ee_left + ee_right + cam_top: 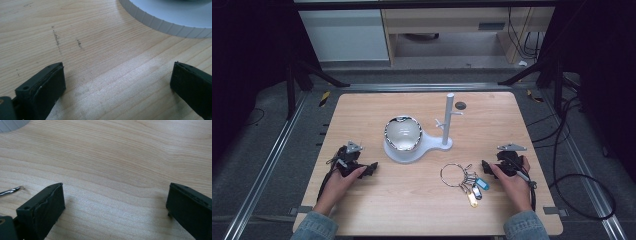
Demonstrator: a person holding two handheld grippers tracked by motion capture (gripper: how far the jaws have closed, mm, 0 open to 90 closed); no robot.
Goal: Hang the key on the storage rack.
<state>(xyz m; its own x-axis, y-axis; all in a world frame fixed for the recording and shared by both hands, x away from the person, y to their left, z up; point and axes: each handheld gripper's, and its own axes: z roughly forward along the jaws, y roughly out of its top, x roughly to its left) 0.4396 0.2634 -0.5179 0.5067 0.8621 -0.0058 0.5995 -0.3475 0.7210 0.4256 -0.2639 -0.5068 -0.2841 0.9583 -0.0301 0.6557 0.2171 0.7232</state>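
Nearest the person: right gripper [486,165] resting on the table [412,210], jaws spread wide, nothing between them. Key ring [462,179] lies just to its left, keys fanned toward the near edge. Left gripper [373,167] also gaping, empty, farther from the keys. Beyond: white stand [447,120] with bowl [403,133].

Key ring [464,180] flat on table [412,200]
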